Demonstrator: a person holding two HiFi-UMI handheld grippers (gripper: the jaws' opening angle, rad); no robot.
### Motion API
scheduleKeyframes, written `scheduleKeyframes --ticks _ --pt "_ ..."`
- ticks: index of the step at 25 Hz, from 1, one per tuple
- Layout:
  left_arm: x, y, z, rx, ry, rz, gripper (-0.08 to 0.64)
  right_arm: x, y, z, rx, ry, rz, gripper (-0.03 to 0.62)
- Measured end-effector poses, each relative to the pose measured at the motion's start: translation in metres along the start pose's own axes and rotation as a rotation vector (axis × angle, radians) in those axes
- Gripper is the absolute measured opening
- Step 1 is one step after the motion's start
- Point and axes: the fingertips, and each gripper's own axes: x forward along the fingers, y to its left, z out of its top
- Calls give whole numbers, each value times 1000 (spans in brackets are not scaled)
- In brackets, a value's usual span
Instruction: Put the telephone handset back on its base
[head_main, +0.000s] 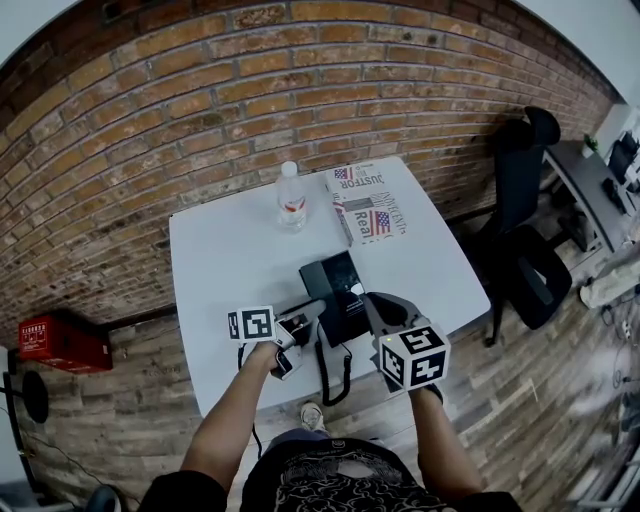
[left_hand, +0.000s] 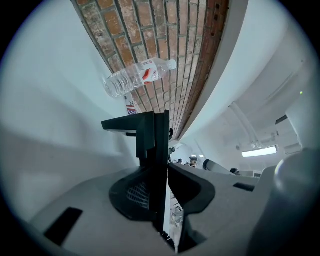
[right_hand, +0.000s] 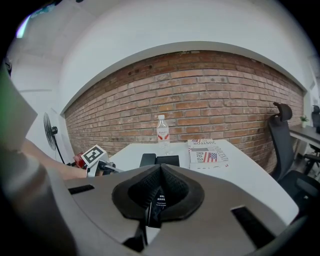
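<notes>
The white square worktop (head_main: 225, 250) carries the black telephone base (head_main: 333, 283) near its front edge. The black handset (left_hand: 155, 145) is clamped in the left tool (head_main: 305, 318), long axis running out along the jaws, just left of the base. The right tool (head_main: 375, 305) is closed on a thin black part, seemingly the base's right edge. The handset needs to go rightward.

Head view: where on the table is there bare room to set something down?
The white table is bare along its left side, beside the clear plastic bottle, and on the right, nearer than the flag-print books. The front middle is crowded around the black telephone base.
</notes>
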Motion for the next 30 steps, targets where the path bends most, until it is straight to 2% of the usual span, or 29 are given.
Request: scheduleKeyframes --ticks 5,17,25,30 --pt "-4 3 3 -7 -24 34 94 0 4 -2 -4 5 10 2" --pt "-10 0 6 59 -34 107 121 -7 8 -3 -7 -6 26 2" --pt "-30 -5 12 124 -83 239 121 -23 10 -1 -21 -23 59 2" --pt "-44 -22 14 248 -91 350 121 -34 15 2 -34 -37 90 2"
